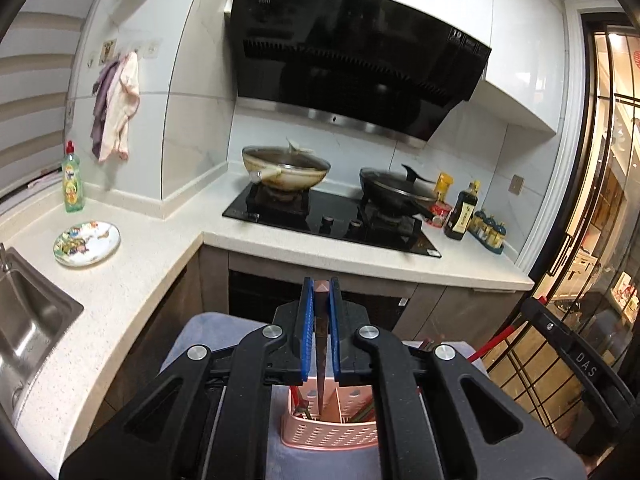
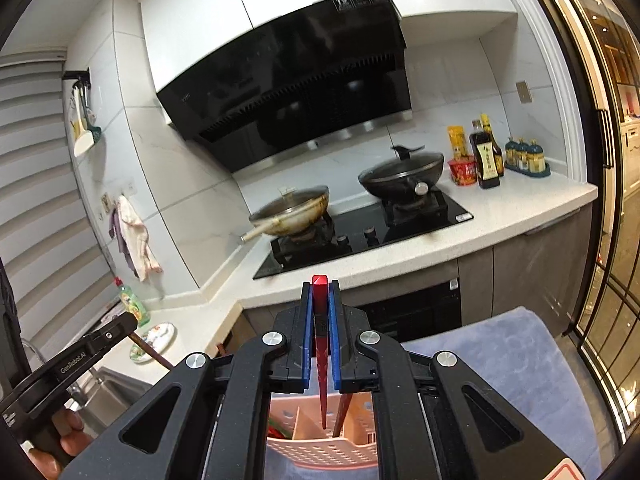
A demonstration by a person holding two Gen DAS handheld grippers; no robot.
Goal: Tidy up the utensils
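Note:
My left gripper (image 1: 321, 282) is shut on a dark brown chopstick (image 1: 321, 344) that points down into a pink perforated utensil basket (image 1: 328, 434). My right gripper (image 2: 320, 282) is shut on a red chopstick (image 2: 321, 344) whose tip hangs just over the same pink basket (image 2: 320, 452). A brown chopstick (image 2: 342, 416) stands in the basket beside it. The basket has dividers and holds other red and green utensils (image 1: 302, 406). The right gripper and its red chopstick also show at the right in the left wrist view (image 1: 490, 346). The left gripper also shows at the left in the right wrist view (image 2: 132, 332).
The basket sits on a grey-blue cloth (image 2: 508, 356). Behind is a white L-shaped counter (image 1: 320, 248) with a black hob (image 1: 332, 220), two woks (image 1: 286, 172), sauce bottles (image 1: 462, 212), a patterned plate (image 1: 87, 243), a dish-soap bottle (image 1: 73, 180) and a steel sink (image 1: 28, 324). A glass door (image 1: 608, 200) is at right.

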